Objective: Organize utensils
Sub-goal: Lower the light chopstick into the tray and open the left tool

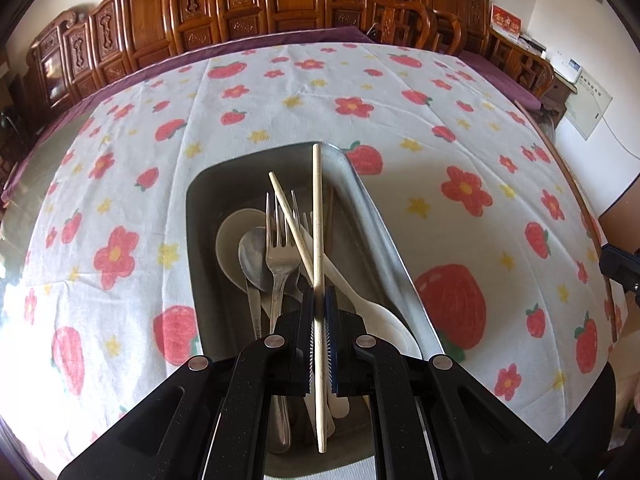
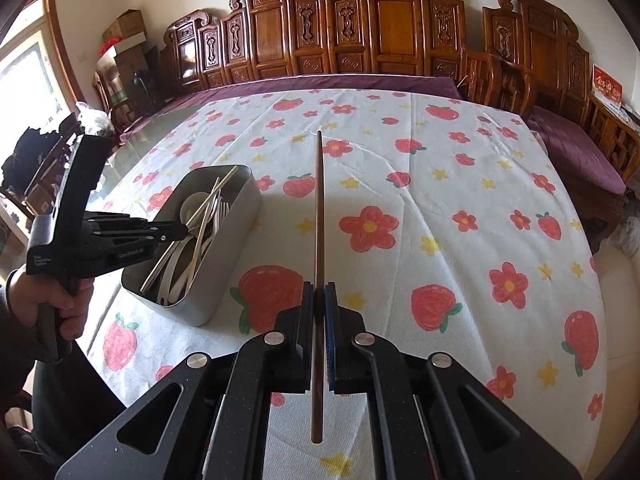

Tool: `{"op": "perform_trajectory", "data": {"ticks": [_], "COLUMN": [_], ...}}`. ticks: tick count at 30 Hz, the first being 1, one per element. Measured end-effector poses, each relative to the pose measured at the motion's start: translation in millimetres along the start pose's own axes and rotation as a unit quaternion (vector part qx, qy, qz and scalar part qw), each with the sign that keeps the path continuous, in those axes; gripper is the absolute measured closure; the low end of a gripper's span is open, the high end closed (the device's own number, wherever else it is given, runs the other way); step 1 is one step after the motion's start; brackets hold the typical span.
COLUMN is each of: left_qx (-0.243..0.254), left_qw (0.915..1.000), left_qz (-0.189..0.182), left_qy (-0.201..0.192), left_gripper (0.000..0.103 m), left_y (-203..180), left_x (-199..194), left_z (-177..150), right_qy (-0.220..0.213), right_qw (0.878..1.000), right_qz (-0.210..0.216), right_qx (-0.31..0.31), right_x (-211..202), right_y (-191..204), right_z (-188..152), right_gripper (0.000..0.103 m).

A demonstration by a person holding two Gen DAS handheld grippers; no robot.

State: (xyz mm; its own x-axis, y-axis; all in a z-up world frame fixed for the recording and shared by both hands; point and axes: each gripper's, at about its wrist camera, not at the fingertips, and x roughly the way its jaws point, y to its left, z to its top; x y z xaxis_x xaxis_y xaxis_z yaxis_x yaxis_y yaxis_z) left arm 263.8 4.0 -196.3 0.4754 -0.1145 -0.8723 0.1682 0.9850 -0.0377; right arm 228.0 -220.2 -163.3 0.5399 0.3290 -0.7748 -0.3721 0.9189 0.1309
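Observation:
My left gripper (image 1: pixel 319 300) is shut on a pale wooden chopstick (image 1: pixel 317 216) and hangs over the metal utensil box (image 1: pixel 360 200). Inside the box lie a second pale chopstick (image 1: pixel 289 220), a metal fork (image 1: pixel 282 252), a metal spoon (image 1: pixel 253 256) and white plastic spoons (image 1: pixel 356 292). In the right wrist view the box (image 2: pixel 236 216) stands at the left, with the left gripper (image 2: pixel 182 232) above it, held by a hand (image 2: pixel 60 296). My right gripper (image 2: pixel 319 296) is shut on a dark brown chopstick (image 2: pixel 319 208), which points away over the tablecloth to the right of the box.
A white cloth with red flowers and strawberries (image 2: pixel 440 184) covers the table. Carved wooden chairs (image 2: pixel 360 36) line the far edge. A purple cloth (image 2: pixel 340 80) shows beyond the white one. Cardboard boxes (image 2: pixel 124 32) are stacked at the far left.

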Motion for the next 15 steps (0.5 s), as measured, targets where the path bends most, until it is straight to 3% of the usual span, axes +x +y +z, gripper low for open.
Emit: {"op": "perform_trajectory", "data": {"ticks": [15], "left_qx": [0.0], "left_qw": [0.9999], "left_qz": [-0.009], "left_qy": [0.008], "left_gripper": [0.097], "left_y": [-5.3], "left_x": [9.4], "left_z": [0.3], "right_qy": [0.012], "right_qw": [1.0], "right_qz": [0.016], "right_qx": [-0.014], "right_x": [16.4], "right_y": [18.6], "right_z": [6.8], "right_gripper": [0.097]}}
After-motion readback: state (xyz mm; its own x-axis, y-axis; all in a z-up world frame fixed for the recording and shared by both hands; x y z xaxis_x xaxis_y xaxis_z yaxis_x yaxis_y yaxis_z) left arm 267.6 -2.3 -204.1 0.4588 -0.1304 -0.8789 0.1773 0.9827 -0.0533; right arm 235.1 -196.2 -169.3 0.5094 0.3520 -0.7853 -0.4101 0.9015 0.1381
